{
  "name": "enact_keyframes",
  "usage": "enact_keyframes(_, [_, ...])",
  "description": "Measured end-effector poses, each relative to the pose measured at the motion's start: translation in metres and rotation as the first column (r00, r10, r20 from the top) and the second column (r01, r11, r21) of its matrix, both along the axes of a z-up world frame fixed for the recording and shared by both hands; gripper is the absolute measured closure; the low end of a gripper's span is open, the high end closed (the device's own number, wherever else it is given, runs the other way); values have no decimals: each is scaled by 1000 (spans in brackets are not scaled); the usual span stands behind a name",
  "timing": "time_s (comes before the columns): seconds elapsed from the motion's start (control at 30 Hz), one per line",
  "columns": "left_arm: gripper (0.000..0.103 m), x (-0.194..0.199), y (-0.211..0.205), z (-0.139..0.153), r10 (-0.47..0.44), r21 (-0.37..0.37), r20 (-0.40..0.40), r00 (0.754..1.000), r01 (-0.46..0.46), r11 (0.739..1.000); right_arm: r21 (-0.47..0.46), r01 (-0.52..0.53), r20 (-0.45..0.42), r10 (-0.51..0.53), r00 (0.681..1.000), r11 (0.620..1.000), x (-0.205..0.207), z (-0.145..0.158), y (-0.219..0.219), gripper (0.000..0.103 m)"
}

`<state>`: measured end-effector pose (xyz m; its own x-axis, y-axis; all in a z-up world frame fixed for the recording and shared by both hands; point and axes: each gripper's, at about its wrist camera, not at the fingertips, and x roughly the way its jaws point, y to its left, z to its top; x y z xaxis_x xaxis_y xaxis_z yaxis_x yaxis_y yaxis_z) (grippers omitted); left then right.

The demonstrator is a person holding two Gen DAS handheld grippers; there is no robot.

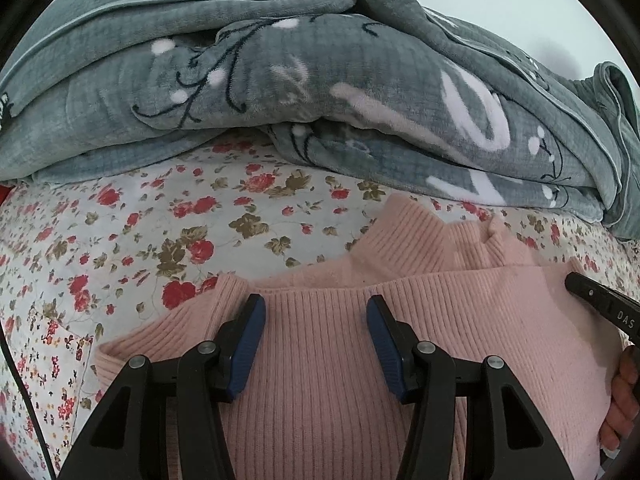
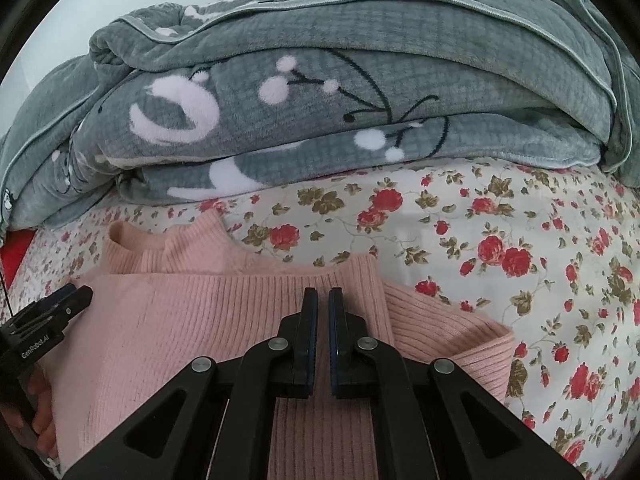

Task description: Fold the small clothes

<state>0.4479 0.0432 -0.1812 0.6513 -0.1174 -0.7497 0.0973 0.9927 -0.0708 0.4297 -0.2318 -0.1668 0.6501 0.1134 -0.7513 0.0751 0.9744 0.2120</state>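
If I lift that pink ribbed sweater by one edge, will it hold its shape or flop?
The pink sweater will probably flop: its folded layers already drape softly on the floral sheet. The ribbed knit likely stretches when pulled. It looks light, and its texture should grip the fingers rather than slip.

You can read "GenRobot.AI" in white on the left gripper [image 2: 44, 320] body, at the left edge. On the right gripper [image 1: 600, 308], only the letters "DAS" show.

The left gripper [image 1: 316, 308] and right gripper [image 2: 323, 300] are black, with blue pads [image 1: 250, 346], silver screws [image 1: 425, 347] and white "GenRobot.AI" lettering.
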Motion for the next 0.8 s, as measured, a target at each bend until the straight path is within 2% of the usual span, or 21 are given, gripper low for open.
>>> enact_keyframes(0.07, [52, -1, 0, 1, -4, -3, 8, 1000, 4, 1000, 21, 3, 4, -3, 1000, 1000, -1, 1, -2, 100])
enact_keyframes(0.13, [52, -8, 0, 8, -36, -41, 37, 999, 37, 998, 80, -18, 38, 15, 999, 997, -7, 7, -8, 94])
enact_keyframes(0.2, [52, -16, 4, 18, -68, -86, 90, 994, 75, 993, 135, -39, 106, 25, 994, 990, -19, 19, -16, 76])
enact_keyframes(0.27, [52, -28, 8, 38, -83, -107, 135, 987, 97, 989, 155, -23, 146, 0, 989, 988, -30, 36, -24, 67])
enact_keyframes(0.3, [51, -35, 11, 48, -85, -122, 150, 985, 104, 987, 162, -26, 143, 2, 990, 986, -33, 44, -27, 66])
enact_keyframes(0.37, [38, -49, 22, 63, -90, -160, 176, 980, 118, 980, 170, -45, 131, 23, 991, 984, -45, 60, -36, 65])
enact_keyframes(0.4, [31, -58, 31, 70, -86, -181, 177, 980, 118, 976, 152, -43, 126, 24, 992, 988, -53, 67, -39, 62])
enact_keyframes(0.43, [31, -66, 37, 73, -83, -191, 176, 981, 116, 975, 120, -49, 130, 34, 991, 992, -65, 74, -43, 60])
enact_keyframes(0.5, [31, -83, 54, 73, -65, -213, 161, 985, 99, 972, 77, -90, 122, 80, 989, 993, -84, 75, -43, 49])
enact_keyframes(0.6, [30, -103, 85, 59, 1, -227, 112, 994, 25, 974, 59, -128, 70, 124, 990, 990, -109, 59, -48, 48])
enact_keyframes(0.7, [30, -114, 109, 31, 15, -296, 10, 1000, -11, 955, 140, -90, -6, 92, 996, 986, -122, 32, -62, 48])
enact_keyframes(0.8, [30, -121, 118, 9, 9, -324, -46, 999, -23, 946, 244, -74, -39, 86, 996, 967, -128, 18, -69, 48])
